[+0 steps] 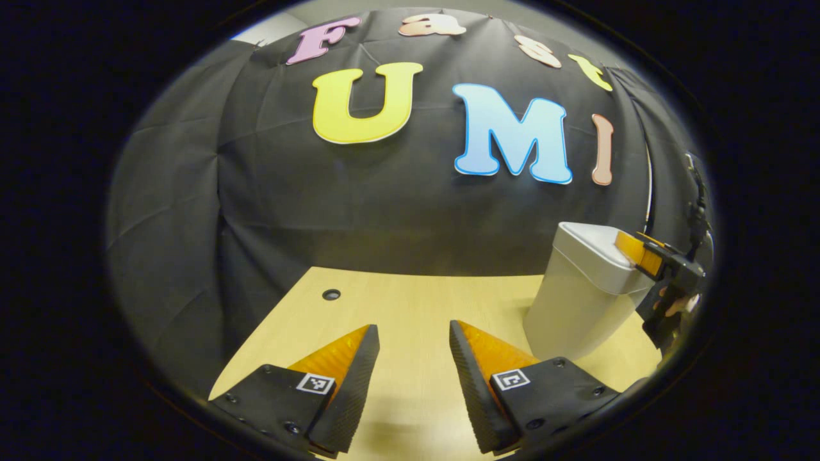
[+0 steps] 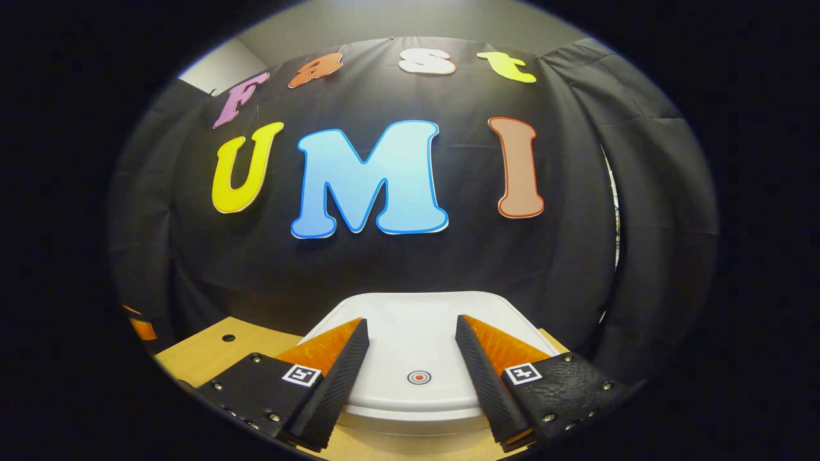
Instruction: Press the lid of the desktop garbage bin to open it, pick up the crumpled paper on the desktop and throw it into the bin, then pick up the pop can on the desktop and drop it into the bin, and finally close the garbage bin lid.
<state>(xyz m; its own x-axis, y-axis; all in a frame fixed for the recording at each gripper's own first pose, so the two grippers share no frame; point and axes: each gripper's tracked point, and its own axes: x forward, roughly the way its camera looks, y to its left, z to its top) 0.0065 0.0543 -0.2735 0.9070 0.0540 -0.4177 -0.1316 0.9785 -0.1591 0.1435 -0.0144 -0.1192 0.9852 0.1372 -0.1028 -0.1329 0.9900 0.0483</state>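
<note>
A white garbage bin (image 1: 580,301) stands at the right of the left gripper view, lid down. In the right gripper view its flat lid (image 2: 419,346) lies just below my right gripper (image 2: 411,330), whose fingers are spread open over it, on either side of a small round target mark (image 2: 419,378). From the left gripper view, the right gripper (image 1: 640,251) rests over the bin's far top edge, held by a hand (image 1: 679,306). My left gripper (image 1: 413,336) hovers open above the bare wooden table (image 1: 410,301), left of the bin, with nothing between its fingers.
A small round hole (image 1: 331,294) sits in the tabletop near the back wall, also seen as the hole (image 2: 228,337) left of the bin. The black cloth wall closes off the table's back and sides.
</note>
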